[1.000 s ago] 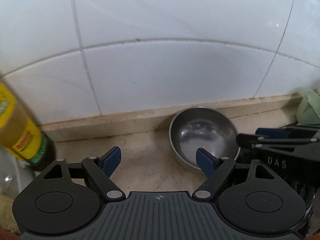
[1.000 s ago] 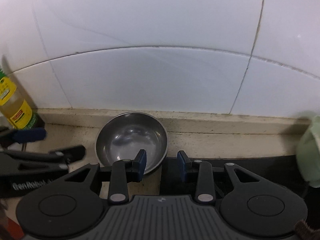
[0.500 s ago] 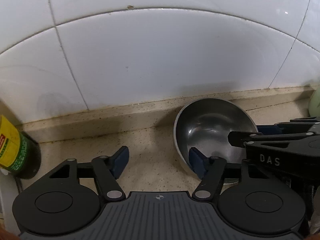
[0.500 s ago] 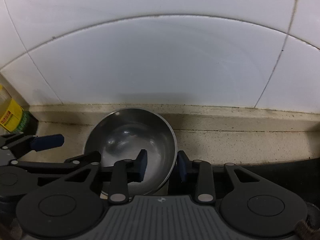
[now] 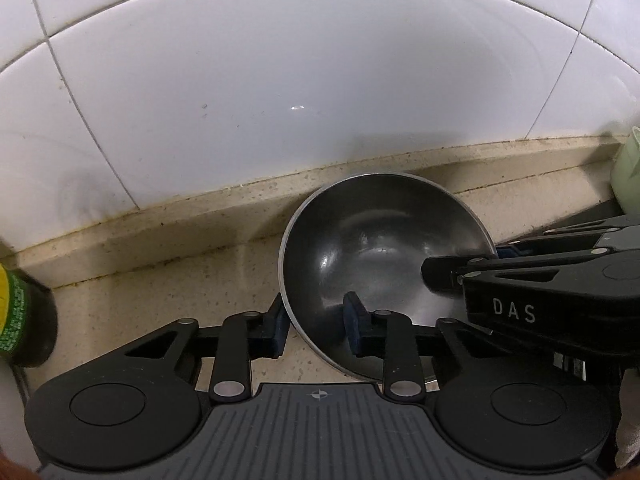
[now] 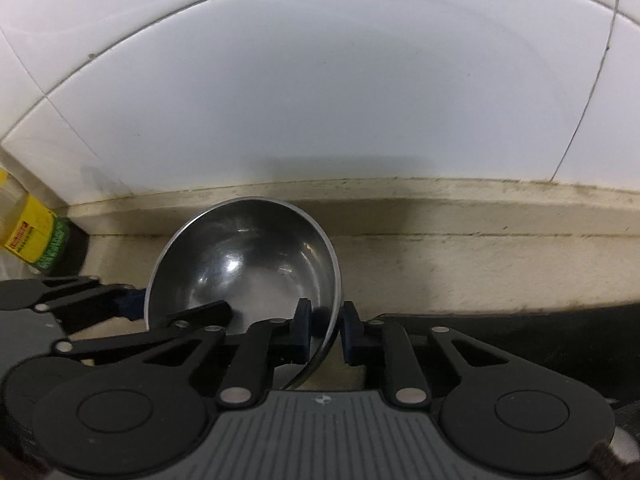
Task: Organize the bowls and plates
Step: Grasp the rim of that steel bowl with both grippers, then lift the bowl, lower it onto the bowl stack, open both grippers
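A steel bowl (image 5: pixel 384 248) sits on the beige counter close to the tiled wall; it also shows in the right wrist view (image 6: pixel 244 256). My left gripper (image 5: pixel 316 328) straddles the bowl's left rim, one finger outside and one inside, with a gap left around the rim. My right gripper (image 6: pixel 325 330) straddles the bowl's right rim, its pads close on both sides of the thin wall. The right gripper's body shows at the right of the left wrist view (image 5: pixel 552 280). The left gripper shows at the left of the right wrist view (image 6: pixel 92 304).
A yellow-labelled bottle (image 6: pixel 36 236) stands at the far left by the wall. A pale green object (image 5: pixel 628 176) stands at the far right. A black mat (image 6: pixel 540 332) lies on the counter to the right of the bowl. The tiled wall is close ahead.
Both grippers have moved forward and down onto the bowl. The left jaws have narrowed around the left rim. The right jaws now straddle the right rim.
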A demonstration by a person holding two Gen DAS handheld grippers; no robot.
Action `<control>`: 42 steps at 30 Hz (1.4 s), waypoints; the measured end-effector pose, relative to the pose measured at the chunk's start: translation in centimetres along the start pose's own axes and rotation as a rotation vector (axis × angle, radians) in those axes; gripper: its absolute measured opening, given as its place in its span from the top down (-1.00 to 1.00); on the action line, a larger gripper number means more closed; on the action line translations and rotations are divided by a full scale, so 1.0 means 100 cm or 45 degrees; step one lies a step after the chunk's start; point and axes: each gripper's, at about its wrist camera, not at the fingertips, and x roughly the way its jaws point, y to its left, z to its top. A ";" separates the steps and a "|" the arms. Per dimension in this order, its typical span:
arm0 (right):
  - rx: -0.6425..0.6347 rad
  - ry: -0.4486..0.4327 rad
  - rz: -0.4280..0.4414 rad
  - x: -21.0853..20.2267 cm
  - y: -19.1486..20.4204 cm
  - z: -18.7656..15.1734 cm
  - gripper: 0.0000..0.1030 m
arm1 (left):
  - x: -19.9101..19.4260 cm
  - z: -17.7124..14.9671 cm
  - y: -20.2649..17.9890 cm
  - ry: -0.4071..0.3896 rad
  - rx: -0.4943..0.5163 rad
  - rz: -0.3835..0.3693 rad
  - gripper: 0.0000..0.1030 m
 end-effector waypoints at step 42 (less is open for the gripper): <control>-0.090 -0.219 0.029 -0.170 0.068 -0.062 0.74 | -0.179 -0.061 -0.009 -0.259 0.075 -0.049 0.08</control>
